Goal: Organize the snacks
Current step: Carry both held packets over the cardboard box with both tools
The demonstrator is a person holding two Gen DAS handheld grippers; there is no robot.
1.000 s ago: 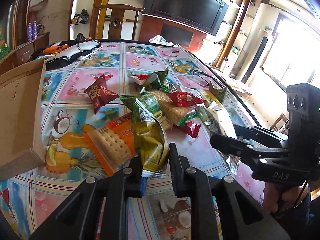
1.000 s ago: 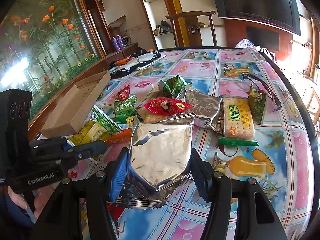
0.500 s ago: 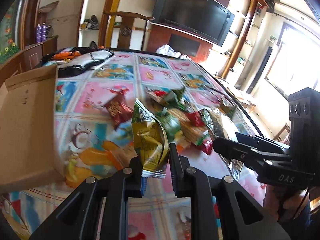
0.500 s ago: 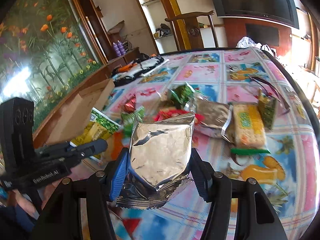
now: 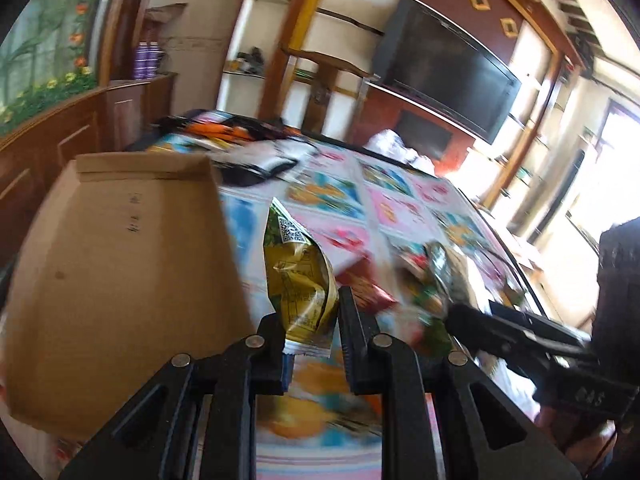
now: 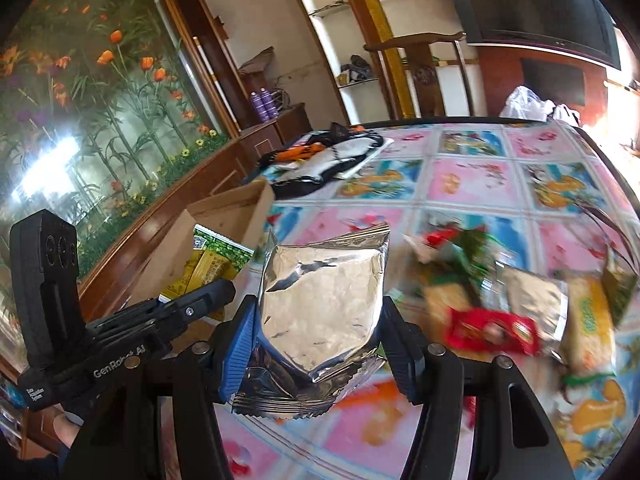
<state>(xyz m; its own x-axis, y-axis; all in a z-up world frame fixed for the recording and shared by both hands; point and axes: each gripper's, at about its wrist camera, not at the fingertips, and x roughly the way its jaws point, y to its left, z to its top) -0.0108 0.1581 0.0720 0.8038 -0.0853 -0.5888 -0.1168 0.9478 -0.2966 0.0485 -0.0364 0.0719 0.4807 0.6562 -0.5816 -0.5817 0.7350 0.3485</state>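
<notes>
My left gripper (image 5: 311,316) is shut on a yellow-green snack packet (image 5: 300,276) and holds it in the air beside the open cardboard box (image 5: 116,280). My right gripper (image 6: 320,332) is shut on a silver foil snack bag (image 6: 324,300), lifted above the table. In the right wrist view the left gripper (image 6: 208,300) holds its yellow-green packet (image 6: 208,264) at the cardboard box (image 6: 236,216). Several other snacks (image 6: 500,320) lie in a blurred pile on the flowered tablecloth (image 6: 472,180). The right gripper (image 5: 460,316) shows at the right of the left wrist view.
A black, white and orange bundle (image 6: 328,160) lies at the table's far left end. A white plastic bag (image 6: 528,104) sits at the far edge. A wooden chair (image 6: 424,72) and a TV stand beyond the table. A wooden cabinet (image 5: 80,136) runs along the left.
Both grippers have lifted and swung left with their packets, away from the snack pile. The cardboard box is now much closer to the left gripper.
</notes>
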